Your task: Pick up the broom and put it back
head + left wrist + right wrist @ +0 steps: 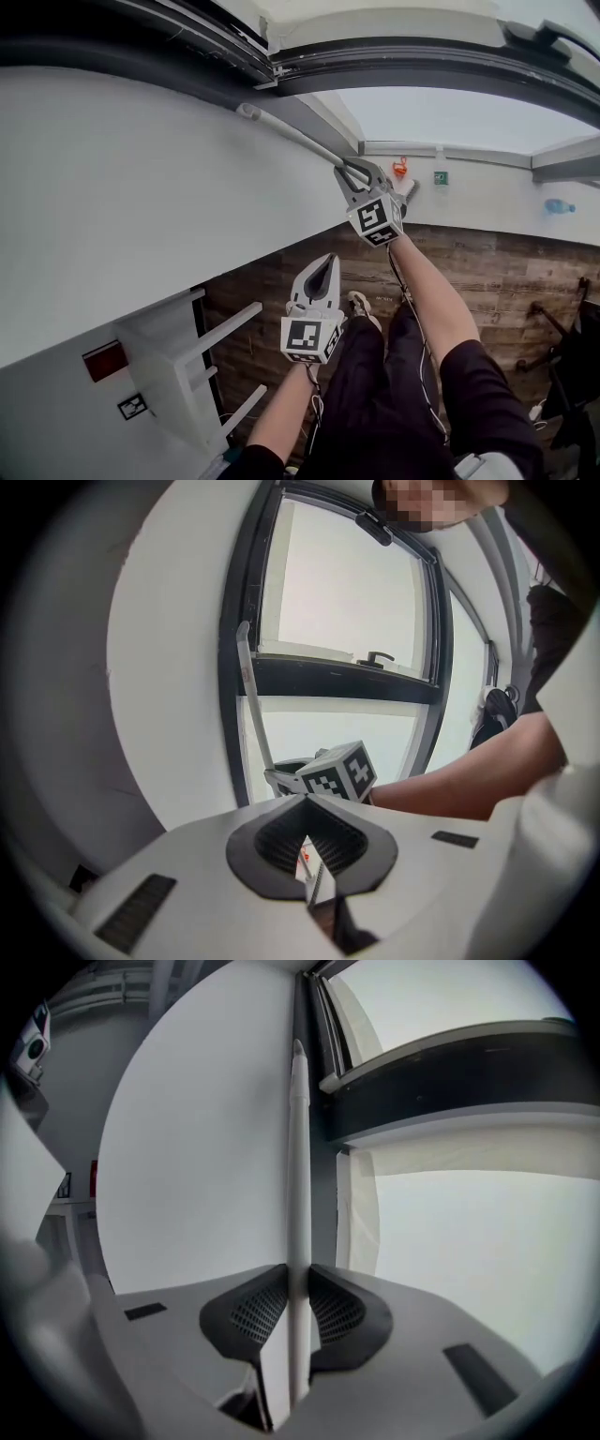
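There are two grippers, the left gripper (324,265) and the right gripper (352,171). Each bears one marker cube, so there are two cubes. One broom handle (289,134) stands between the right gripper's jaws. Behind the grippers are two bare forearms, the left forearm (286,422) and the right forearm (436,302). Just beyond the right gripper are one orange object (400,169) and one green sign (441,177), and well off to its right is one blue bottle (559,206). Left of the left gripper are one white shelf unit (178,361), one red label (105,360) and one square marker tag (132,406).
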Demonstrator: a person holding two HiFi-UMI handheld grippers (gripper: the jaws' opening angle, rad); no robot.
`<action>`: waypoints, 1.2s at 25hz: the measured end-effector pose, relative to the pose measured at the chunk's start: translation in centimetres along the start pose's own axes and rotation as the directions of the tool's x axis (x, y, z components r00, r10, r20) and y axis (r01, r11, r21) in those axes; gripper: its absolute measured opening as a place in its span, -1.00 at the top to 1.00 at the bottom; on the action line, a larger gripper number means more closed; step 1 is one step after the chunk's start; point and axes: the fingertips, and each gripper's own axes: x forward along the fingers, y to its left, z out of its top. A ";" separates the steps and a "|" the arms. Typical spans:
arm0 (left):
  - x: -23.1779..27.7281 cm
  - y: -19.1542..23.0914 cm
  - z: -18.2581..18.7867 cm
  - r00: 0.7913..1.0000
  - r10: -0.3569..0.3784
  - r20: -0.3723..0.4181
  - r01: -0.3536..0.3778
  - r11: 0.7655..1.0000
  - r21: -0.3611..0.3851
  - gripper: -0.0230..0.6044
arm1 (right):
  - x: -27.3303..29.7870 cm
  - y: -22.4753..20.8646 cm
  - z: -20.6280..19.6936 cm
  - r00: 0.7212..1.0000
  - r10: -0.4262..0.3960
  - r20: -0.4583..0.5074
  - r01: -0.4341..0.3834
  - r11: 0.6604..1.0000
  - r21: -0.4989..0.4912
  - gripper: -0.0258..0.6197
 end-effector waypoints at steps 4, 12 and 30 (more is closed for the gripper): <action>-0.2 2.2 0.5 0.999 0.042 -0.006 -0.042 0.999 0.012 0.93 | 2.6 0.8 0.4 0.999 0.043 -0.026 -0.043 0.999 -0.021 0.65; -0.1 2.0 1.2 0.999 0.046 -0.003 -0.046 0.998 -0.036 0.93 | 2.7 0.7 1.1 0.996 0.064 -0.057 -0.062 0.998 0.029 0.42; -1.5 -2.5 5.0 0.996 -0.046 0.074 0.051 0.997 -0.064 0.93 | -17.1 -0.5 6.2 0.983 -0.184 0.019 0.181 0.977 0.115 0.84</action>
